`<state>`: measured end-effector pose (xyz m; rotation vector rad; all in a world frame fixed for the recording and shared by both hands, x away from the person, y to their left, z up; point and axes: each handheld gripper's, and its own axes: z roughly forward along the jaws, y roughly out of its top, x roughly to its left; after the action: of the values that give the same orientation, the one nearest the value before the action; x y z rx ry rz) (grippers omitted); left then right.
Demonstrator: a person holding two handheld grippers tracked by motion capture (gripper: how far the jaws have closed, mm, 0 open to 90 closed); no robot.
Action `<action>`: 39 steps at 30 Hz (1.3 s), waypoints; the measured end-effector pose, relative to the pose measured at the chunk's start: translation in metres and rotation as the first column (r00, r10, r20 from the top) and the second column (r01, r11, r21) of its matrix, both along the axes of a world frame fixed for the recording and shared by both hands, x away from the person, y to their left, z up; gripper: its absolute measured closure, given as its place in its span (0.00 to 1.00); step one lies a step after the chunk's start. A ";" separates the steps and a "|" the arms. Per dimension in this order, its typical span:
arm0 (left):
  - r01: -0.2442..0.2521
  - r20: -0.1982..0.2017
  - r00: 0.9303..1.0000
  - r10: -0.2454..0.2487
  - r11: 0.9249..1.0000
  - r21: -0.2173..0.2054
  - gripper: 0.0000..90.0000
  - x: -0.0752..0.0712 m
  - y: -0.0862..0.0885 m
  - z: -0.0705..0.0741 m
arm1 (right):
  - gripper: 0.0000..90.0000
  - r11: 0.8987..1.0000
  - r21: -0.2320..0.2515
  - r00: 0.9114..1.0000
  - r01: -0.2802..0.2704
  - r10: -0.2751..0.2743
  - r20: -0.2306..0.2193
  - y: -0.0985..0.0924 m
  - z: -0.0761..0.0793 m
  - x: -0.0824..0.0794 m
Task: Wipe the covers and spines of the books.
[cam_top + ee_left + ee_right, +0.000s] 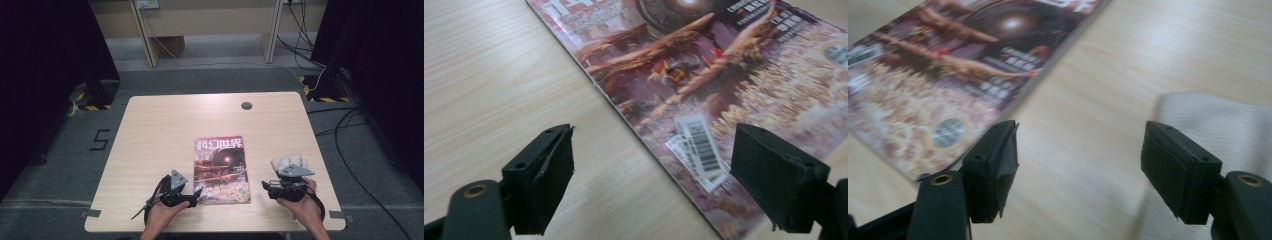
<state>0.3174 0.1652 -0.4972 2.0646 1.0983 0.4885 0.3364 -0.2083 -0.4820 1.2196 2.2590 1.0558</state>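
Magazine [221, 169] flat on the table [150, 130], both claws wide open either side.
Left claw [651, 175] view catches its barcode; right claw [1080, 167] view catches a white cloth [1218, 120] at right.

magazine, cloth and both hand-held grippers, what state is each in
magazine: closed, flat on the table, cover up
white cloth: crumpled, on the table right of the magazine
left hand-held gripper: open, jaws straddling the magazine's edge
right hand-held gripper: open, holding nothing
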 end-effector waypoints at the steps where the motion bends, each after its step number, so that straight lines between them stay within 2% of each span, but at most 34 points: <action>1: 0.006 0.000 1.000 -0.006 1.000 0.000 0.19 -0.002 0.000 0.000 | 0.35 1.000 0.002 1.000 0.018 -0.018 0.006 -0.005 0.001 0.001; 7: 0.030 -0.008 1.000 -0.030 1.000 0.005 0.19 -0.013 0.002 0.001 | 0.37 0.997 0.014 0.997 0.073 -0.073 0.018 -0.022 0.004 0.004; 12: 0.045 -0.013 0.999 -0.044 0.999 0.014 0.18 -0.020 0.004 0.002 | 0.39 0.995 -0.014 0.994 0.102 -0.101 0.035 -0.033 0.005 0.006; 13: 0.050 -0.012 0.999 -0.050 0.999 0.015 0.18 -0.023 0.005 0.002 | 0.41 0.991 -0.016 0.991 0.130 -0.129 0.029 -0.041 0.005 0.007; 15: 0.056 -0.014 0.998 -0.056 0.998 0.018 0.18 -0.025 0.006 0.002 | 0.41 0.990 -0.017 0.990 0.138 -0.138 0.030 -0.044 0.004 0.008; 18: 0.061 -0.018 0.998 -0.060 0.998 0.025 0.17 -0.030 0.009 0.002 | 0.41 0.984 -0.044 0.984 0.175 -0.175 -0.010 -0.056 -0.003 0.012; 22: 0.065 -0.016 0.998 -0.065 0.997 0.029 0.17 -0.035 0.012 0.002 | 0.44 0.985 -0.059 0.985 0.165 -0.168 -0.050 -0.059 -0.011 0.015; 28: 0.069 -0.017 0.997 -0.069 0.997 0.034 0.17 -0.040 0.015 0.002 | 0.48 0.988 -0.093 0.989 0.127 -0.134 -0.068 -0.057 -0.017 0.018; 29: 0.070 -0.017 0.997 -0.069 0.997 0.033 0.17 -0.041 0.015 0.002 | 0.48 0.987 -0.090 0.987 0.134 -0.141 -0.081 -0.056 -0.017 0.018; 36: 0.065 -0.023 0.998 -0.064 0.997 0.039 0.17 -0.039 0.017 0.000 | 0.48 0.987 -0.098 0.987 0.128 -0.136 -0.081 -0.053 -0.020 0.022; 39: 0.062 -0.029 0.998 -0.061 0.997 0.043 0.17 -0.038 0.017 -0.002 | 0.50 0.989 -0.096 0.990 0.110 -0.118 -0.072 -0.051 -0.020 0.025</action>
<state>0.2799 0.1822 -0.4988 2.1426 1.0453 0.4594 0.3617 -0.2593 -0.5020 1.3544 2.2380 0.8669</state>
